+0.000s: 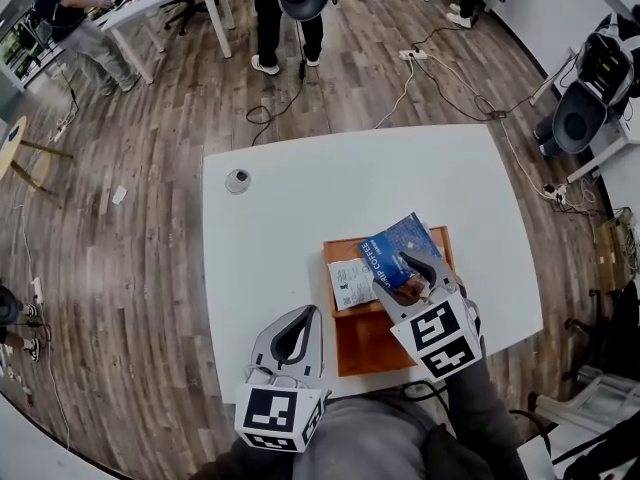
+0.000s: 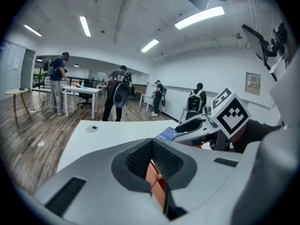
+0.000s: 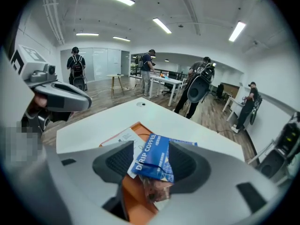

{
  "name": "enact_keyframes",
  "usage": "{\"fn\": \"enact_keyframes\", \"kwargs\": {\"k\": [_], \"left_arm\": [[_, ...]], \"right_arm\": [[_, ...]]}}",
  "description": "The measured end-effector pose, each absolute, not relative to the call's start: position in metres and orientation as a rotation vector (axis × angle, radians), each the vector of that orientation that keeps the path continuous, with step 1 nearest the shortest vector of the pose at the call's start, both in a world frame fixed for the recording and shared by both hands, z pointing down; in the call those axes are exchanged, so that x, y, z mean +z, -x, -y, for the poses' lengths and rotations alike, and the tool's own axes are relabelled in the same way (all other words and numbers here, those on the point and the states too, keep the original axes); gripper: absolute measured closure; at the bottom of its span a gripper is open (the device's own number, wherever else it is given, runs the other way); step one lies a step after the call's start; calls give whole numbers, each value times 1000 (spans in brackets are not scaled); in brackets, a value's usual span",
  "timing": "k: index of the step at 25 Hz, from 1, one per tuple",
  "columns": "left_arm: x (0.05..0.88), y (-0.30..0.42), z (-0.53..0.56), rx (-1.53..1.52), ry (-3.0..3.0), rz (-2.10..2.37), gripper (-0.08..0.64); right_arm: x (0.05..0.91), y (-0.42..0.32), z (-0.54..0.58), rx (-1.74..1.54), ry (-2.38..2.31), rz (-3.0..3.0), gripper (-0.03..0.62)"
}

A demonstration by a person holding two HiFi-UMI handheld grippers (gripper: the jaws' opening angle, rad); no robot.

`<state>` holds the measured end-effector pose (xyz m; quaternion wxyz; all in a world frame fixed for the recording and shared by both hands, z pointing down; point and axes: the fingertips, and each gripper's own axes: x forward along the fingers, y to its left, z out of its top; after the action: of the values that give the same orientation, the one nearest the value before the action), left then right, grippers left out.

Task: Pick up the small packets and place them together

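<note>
Two grippers work over a white rectangular table (image 1: 300,208), near its front edge. The right gripper (image 1: 420,268) hangs above a flat orange wooden tray (image 1: 365,343), and the left gripper (image 1: 305,311) is just beside the tray's left edge.

The head view shows the packets gathered on the tray: a blue foil packet printed DRIP COFFEE (image 1: 395,253) overlaps a white paper packet (image 1: 350,283), and a second blue packet (image 1: 415,230) lies behind them.

Only the right gripper view shows how the right gripper (image 3: 150,146) stands. Its jaws are spread wide with the blue foil packet (image 3: 152,163) between them, and the left pad is clear of it. A reddish-brown packet (image 3: 157,189) lies under the packet's near end.

The left gripper view shows the left gripper (image 2: 151,144) closed, tips together and nothing held, with the orange tray (image 2: 157,186) showing below them.

A small round grey disc (image 1: 238,180) sits well apart at the table's far left. Beyond the table, a person in dark trousers (image 1: 290,8) stands on the wood floor, where white cables (image 1: 400,88) trail.
</note>
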<state>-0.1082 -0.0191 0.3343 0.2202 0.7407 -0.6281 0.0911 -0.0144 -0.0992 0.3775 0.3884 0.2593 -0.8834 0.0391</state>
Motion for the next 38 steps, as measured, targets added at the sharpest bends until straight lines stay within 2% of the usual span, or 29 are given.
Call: {"fn": "enact_keyframes", "kwargs": {"k": [12, 19, 21, 28, 38], "left_arm": [[314, 79, 3, 242, -2196, 1637, 563], [301, 49, -3, 263, -2335, 1532, 563], [296, 41, -4, 266, -2374, 1508, 563], [280, 29, -12, 249, -2465, 1486, 563], [253, 17, -8, 218, -2593, 1475, 563]], "right_arm": [[338, -20, 61, 117, -882, 2303, 370], [325, -14, 19, 214, -961, 2419, 373], [320, -11, 10, 229, -981, 2453, 405], [305, -12, -12, 271, -1077, 2538, 586], [272, -10, -21, 269, -1239, 2626, 586]]}}
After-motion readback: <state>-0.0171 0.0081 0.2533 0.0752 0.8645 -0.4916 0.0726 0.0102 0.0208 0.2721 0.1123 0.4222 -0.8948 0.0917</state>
